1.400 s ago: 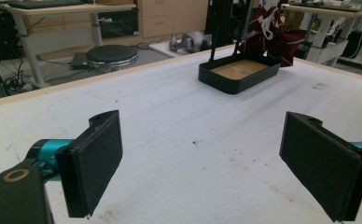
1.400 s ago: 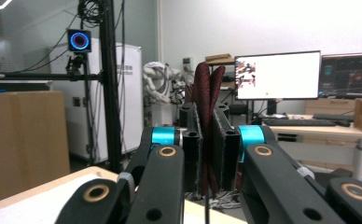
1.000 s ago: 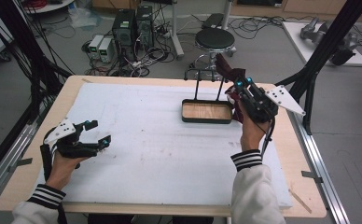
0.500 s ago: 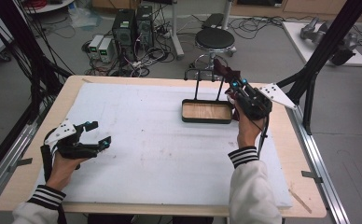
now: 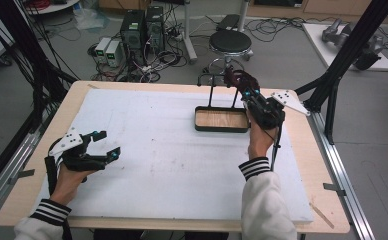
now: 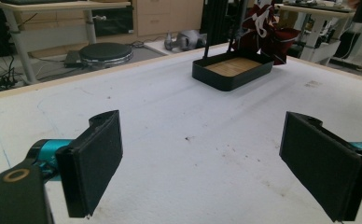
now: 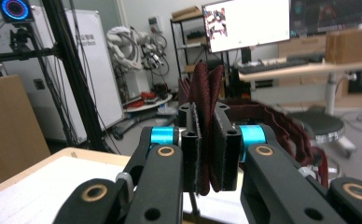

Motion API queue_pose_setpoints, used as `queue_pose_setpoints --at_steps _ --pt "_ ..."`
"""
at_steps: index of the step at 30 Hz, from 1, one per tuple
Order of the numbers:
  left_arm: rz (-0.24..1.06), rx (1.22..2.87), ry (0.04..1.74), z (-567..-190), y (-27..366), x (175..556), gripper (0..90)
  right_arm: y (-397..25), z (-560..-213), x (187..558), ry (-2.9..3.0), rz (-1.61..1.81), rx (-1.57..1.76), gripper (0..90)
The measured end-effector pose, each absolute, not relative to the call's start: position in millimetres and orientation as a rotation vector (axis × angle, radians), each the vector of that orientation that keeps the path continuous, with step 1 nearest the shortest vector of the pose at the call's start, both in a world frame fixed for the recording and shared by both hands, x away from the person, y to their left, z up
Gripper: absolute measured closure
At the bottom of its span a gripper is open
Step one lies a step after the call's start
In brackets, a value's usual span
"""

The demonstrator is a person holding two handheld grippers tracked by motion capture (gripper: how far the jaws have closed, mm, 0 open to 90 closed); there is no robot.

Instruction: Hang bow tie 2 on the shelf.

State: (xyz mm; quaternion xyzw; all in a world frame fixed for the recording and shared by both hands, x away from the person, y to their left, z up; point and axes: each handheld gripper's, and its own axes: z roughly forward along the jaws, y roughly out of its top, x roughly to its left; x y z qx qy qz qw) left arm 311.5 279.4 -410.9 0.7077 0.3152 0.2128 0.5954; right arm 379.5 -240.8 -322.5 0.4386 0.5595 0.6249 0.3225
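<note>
right gripper (image 7: pixel 206 154): jaws pressed on a dark red cloth (image 7: pixel 202 88), held up in the air.
cloth place: far right of the table, above the rack (image 5: pixel 221 82) behind the black tray (image 5: pixel 221 128).
left gripper (image 5: pixel 107 146): jaws spread, nothing between, low at the near left.
done: cloth is gripped and lifted.
left, as i judge: to hang it on the rack or lay it in the tray; it is not released yet.

Black stool (image 5: pixel 230 42), computer towers (image 5: pixel 143 27)
</note>
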Motion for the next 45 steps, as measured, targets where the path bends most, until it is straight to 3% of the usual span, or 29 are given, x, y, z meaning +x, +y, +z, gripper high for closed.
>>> queue_pose_setpoints --at_steps 15,45 --pt "0.480 1.651 0.718 -412.7 273.6 311.3 13.7 -249.8 -350.3 372.1 1.412 1.684 1.297 83.4" --pt "0.490 1.640 0.739 -417.5 282.8 307.6 13.7 -241.2 -378.8 397.8 1.592 1.548 1.464 85.0"
